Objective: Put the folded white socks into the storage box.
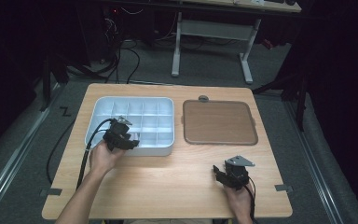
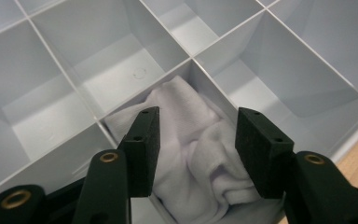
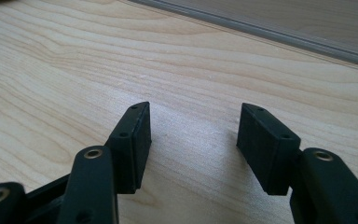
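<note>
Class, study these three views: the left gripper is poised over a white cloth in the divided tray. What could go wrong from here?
1. The left gripper is open astride the white cloth, close to the thin dividers of the tray; closing may catch a wall rather than cloth.
2. The cloth is bunched, so a pinch might lift only one fold.
3. The right gripper rests open over the bare table, apart from the tray, which could shift.
</note>
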`<action>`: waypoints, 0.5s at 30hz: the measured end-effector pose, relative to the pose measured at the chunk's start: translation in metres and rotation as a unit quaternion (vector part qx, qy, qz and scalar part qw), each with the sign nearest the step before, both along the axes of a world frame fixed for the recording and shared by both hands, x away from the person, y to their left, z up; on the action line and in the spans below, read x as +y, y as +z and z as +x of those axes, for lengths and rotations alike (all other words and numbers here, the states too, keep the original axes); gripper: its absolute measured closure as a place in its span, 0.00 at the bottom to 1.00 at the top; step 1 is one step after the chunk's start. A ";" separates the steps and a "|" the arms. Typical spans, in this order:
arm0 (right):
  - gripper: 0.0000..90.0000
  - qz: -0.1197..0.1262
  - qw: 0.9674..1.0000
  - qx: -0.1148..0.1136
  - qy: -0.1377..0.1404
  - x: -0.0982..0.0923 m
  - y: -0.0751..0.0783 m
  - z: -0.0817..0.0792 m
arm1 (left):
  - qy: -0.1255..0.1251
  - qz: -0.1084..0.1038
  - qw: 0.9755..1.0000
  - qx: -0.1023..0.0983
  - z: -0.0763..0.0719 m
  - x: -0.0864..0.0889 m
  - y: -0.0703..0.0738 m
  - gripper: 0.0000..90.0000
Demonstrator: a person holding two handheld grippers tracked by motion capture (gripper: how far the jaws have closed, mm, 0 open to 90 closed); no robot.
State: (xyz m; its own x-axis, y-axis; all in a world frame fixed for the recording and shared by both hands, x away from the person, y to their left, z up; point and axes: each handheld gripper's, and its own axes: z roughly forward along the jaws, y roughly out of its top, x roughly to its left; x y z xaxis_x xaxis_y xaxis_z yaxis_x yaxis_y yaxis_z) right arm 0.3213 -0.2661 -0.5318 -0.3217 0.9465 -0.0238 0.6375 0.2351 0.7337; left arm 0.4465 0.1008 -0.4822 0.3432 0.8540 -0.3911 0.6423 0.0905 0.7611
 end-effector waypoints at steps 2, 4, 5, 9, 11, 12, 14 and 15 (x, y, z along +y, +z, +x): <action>0.50 0.000 1.000 0.000 0.000 0.000 0.000 0.000 | 0.003 -0.009 1.000 0.001 0.000 0.003 0.003 0.55; 0.50 0.000 1.000 0.000 0.000 0.000 0.000 0.000 | 0.010 -0.018 1.000 0.000 0.000 0.005 0.006 0.52; 0.50 0.000 1.000 0.000 0.000 0.000 0.000 0.000 | 0.012 -0.024 1.000 -0.004 0.000 0.007 0.008 0.51; 0.50 0.000 1.000 0.000 0.000 0.000 0.000 0.000 | 0.016 -0.049 0.999 -0.008 -0.002 0.012 0.017 0.49; 0.50 0.000 1.000 0.000 0.000 0.000 0.000 0.000 | 0.020 -0.057 0.998 -0.015 -0.003 0.015 0.021 0.49; 0.50 0.000 1.000 0.000 0.000 0.000 0.000 0.000 | 0.021 -0.061 0.998 -0.018 -0.004 0.017 0.023 0.49; 0.50 0.000 1.000 0.000 0.000 0.000 0.000 0.000 | 0.024 -0.070 0.997 -0.023 -0.006 0.021 0.028 0.49; 0.50 0.000 1.000 0.000 0.000 0.000 0.000 0.000 | 0.025 -0.071 0.997 -0.025 -0.007 0.022 0.030 0.49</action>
State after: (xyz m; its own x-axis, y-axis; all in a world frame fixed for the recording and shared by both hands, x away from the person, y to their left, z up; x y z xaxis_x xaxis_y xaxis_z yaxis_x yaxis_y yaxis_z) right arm 0.3213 -0.2661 -0.5318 -0.3216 0.9466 -0.0238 0.6375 0.2351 0.7337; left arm 0.4394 0.1229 -0.4527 0.3242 0.8077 -0.4924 0.5963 0.2296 0.7692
